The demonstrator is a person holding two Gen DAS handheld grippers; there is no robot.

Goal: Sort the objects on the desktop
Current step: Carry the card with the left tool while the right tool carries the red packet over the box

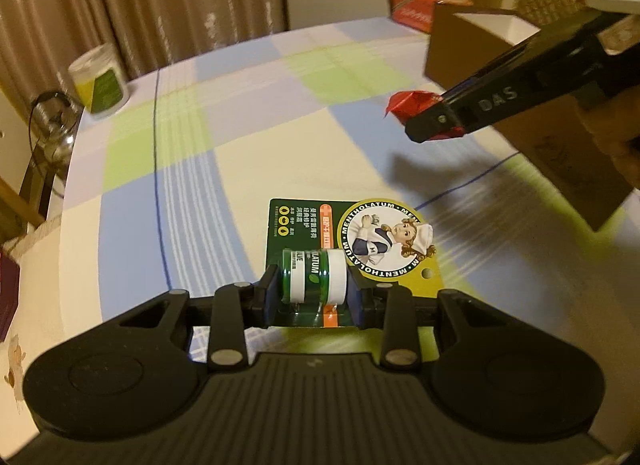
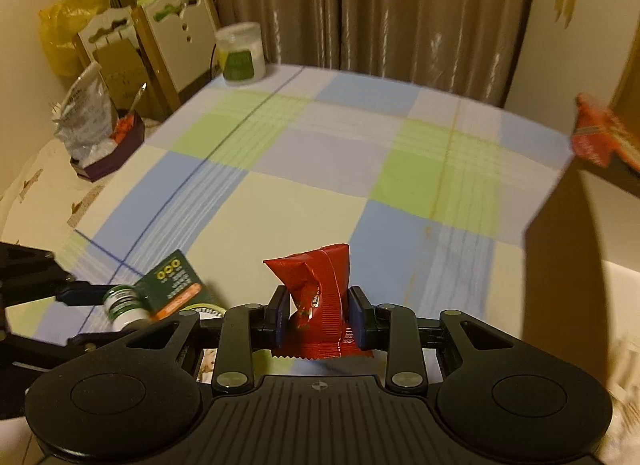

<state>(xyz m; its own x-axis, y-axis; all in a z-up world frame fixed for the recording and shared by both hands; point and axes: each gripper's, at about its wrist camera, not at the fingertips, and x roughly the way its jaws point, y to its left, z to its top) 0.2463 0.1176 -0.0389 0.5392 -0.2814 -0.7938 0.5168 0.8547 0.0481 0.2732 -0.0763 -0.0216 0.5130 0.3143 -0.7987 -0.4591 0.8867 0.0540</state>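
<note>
My left tool (image 1: 313, 294) is clamped on the little green and white jar (image 1: 314, 277), which sits on its green card pack (image 1: 352, 241) lying flat on the checked tablecloth (image 1: 240, 113), near my edge of the table. My right tool (image 2: 320, 315) is pinched tight on a red snack wrapper (image 2: 316, 297), held up off the cloth with its shadow below. In the left view that tool (image 1: 434, 121) hangs just in front of the open cardboard box (image 1: 480, 49) along the right edge. Whole middle of the table is bare cloth, loads of room to swing. Far left corner has a white tub with a green label (image 2: 241, 53), and a red packet (image 2: 600, 137) sits at the far right corner behind the box. Chairs (image 2: 160, 49) crowd the left edge.
</note>
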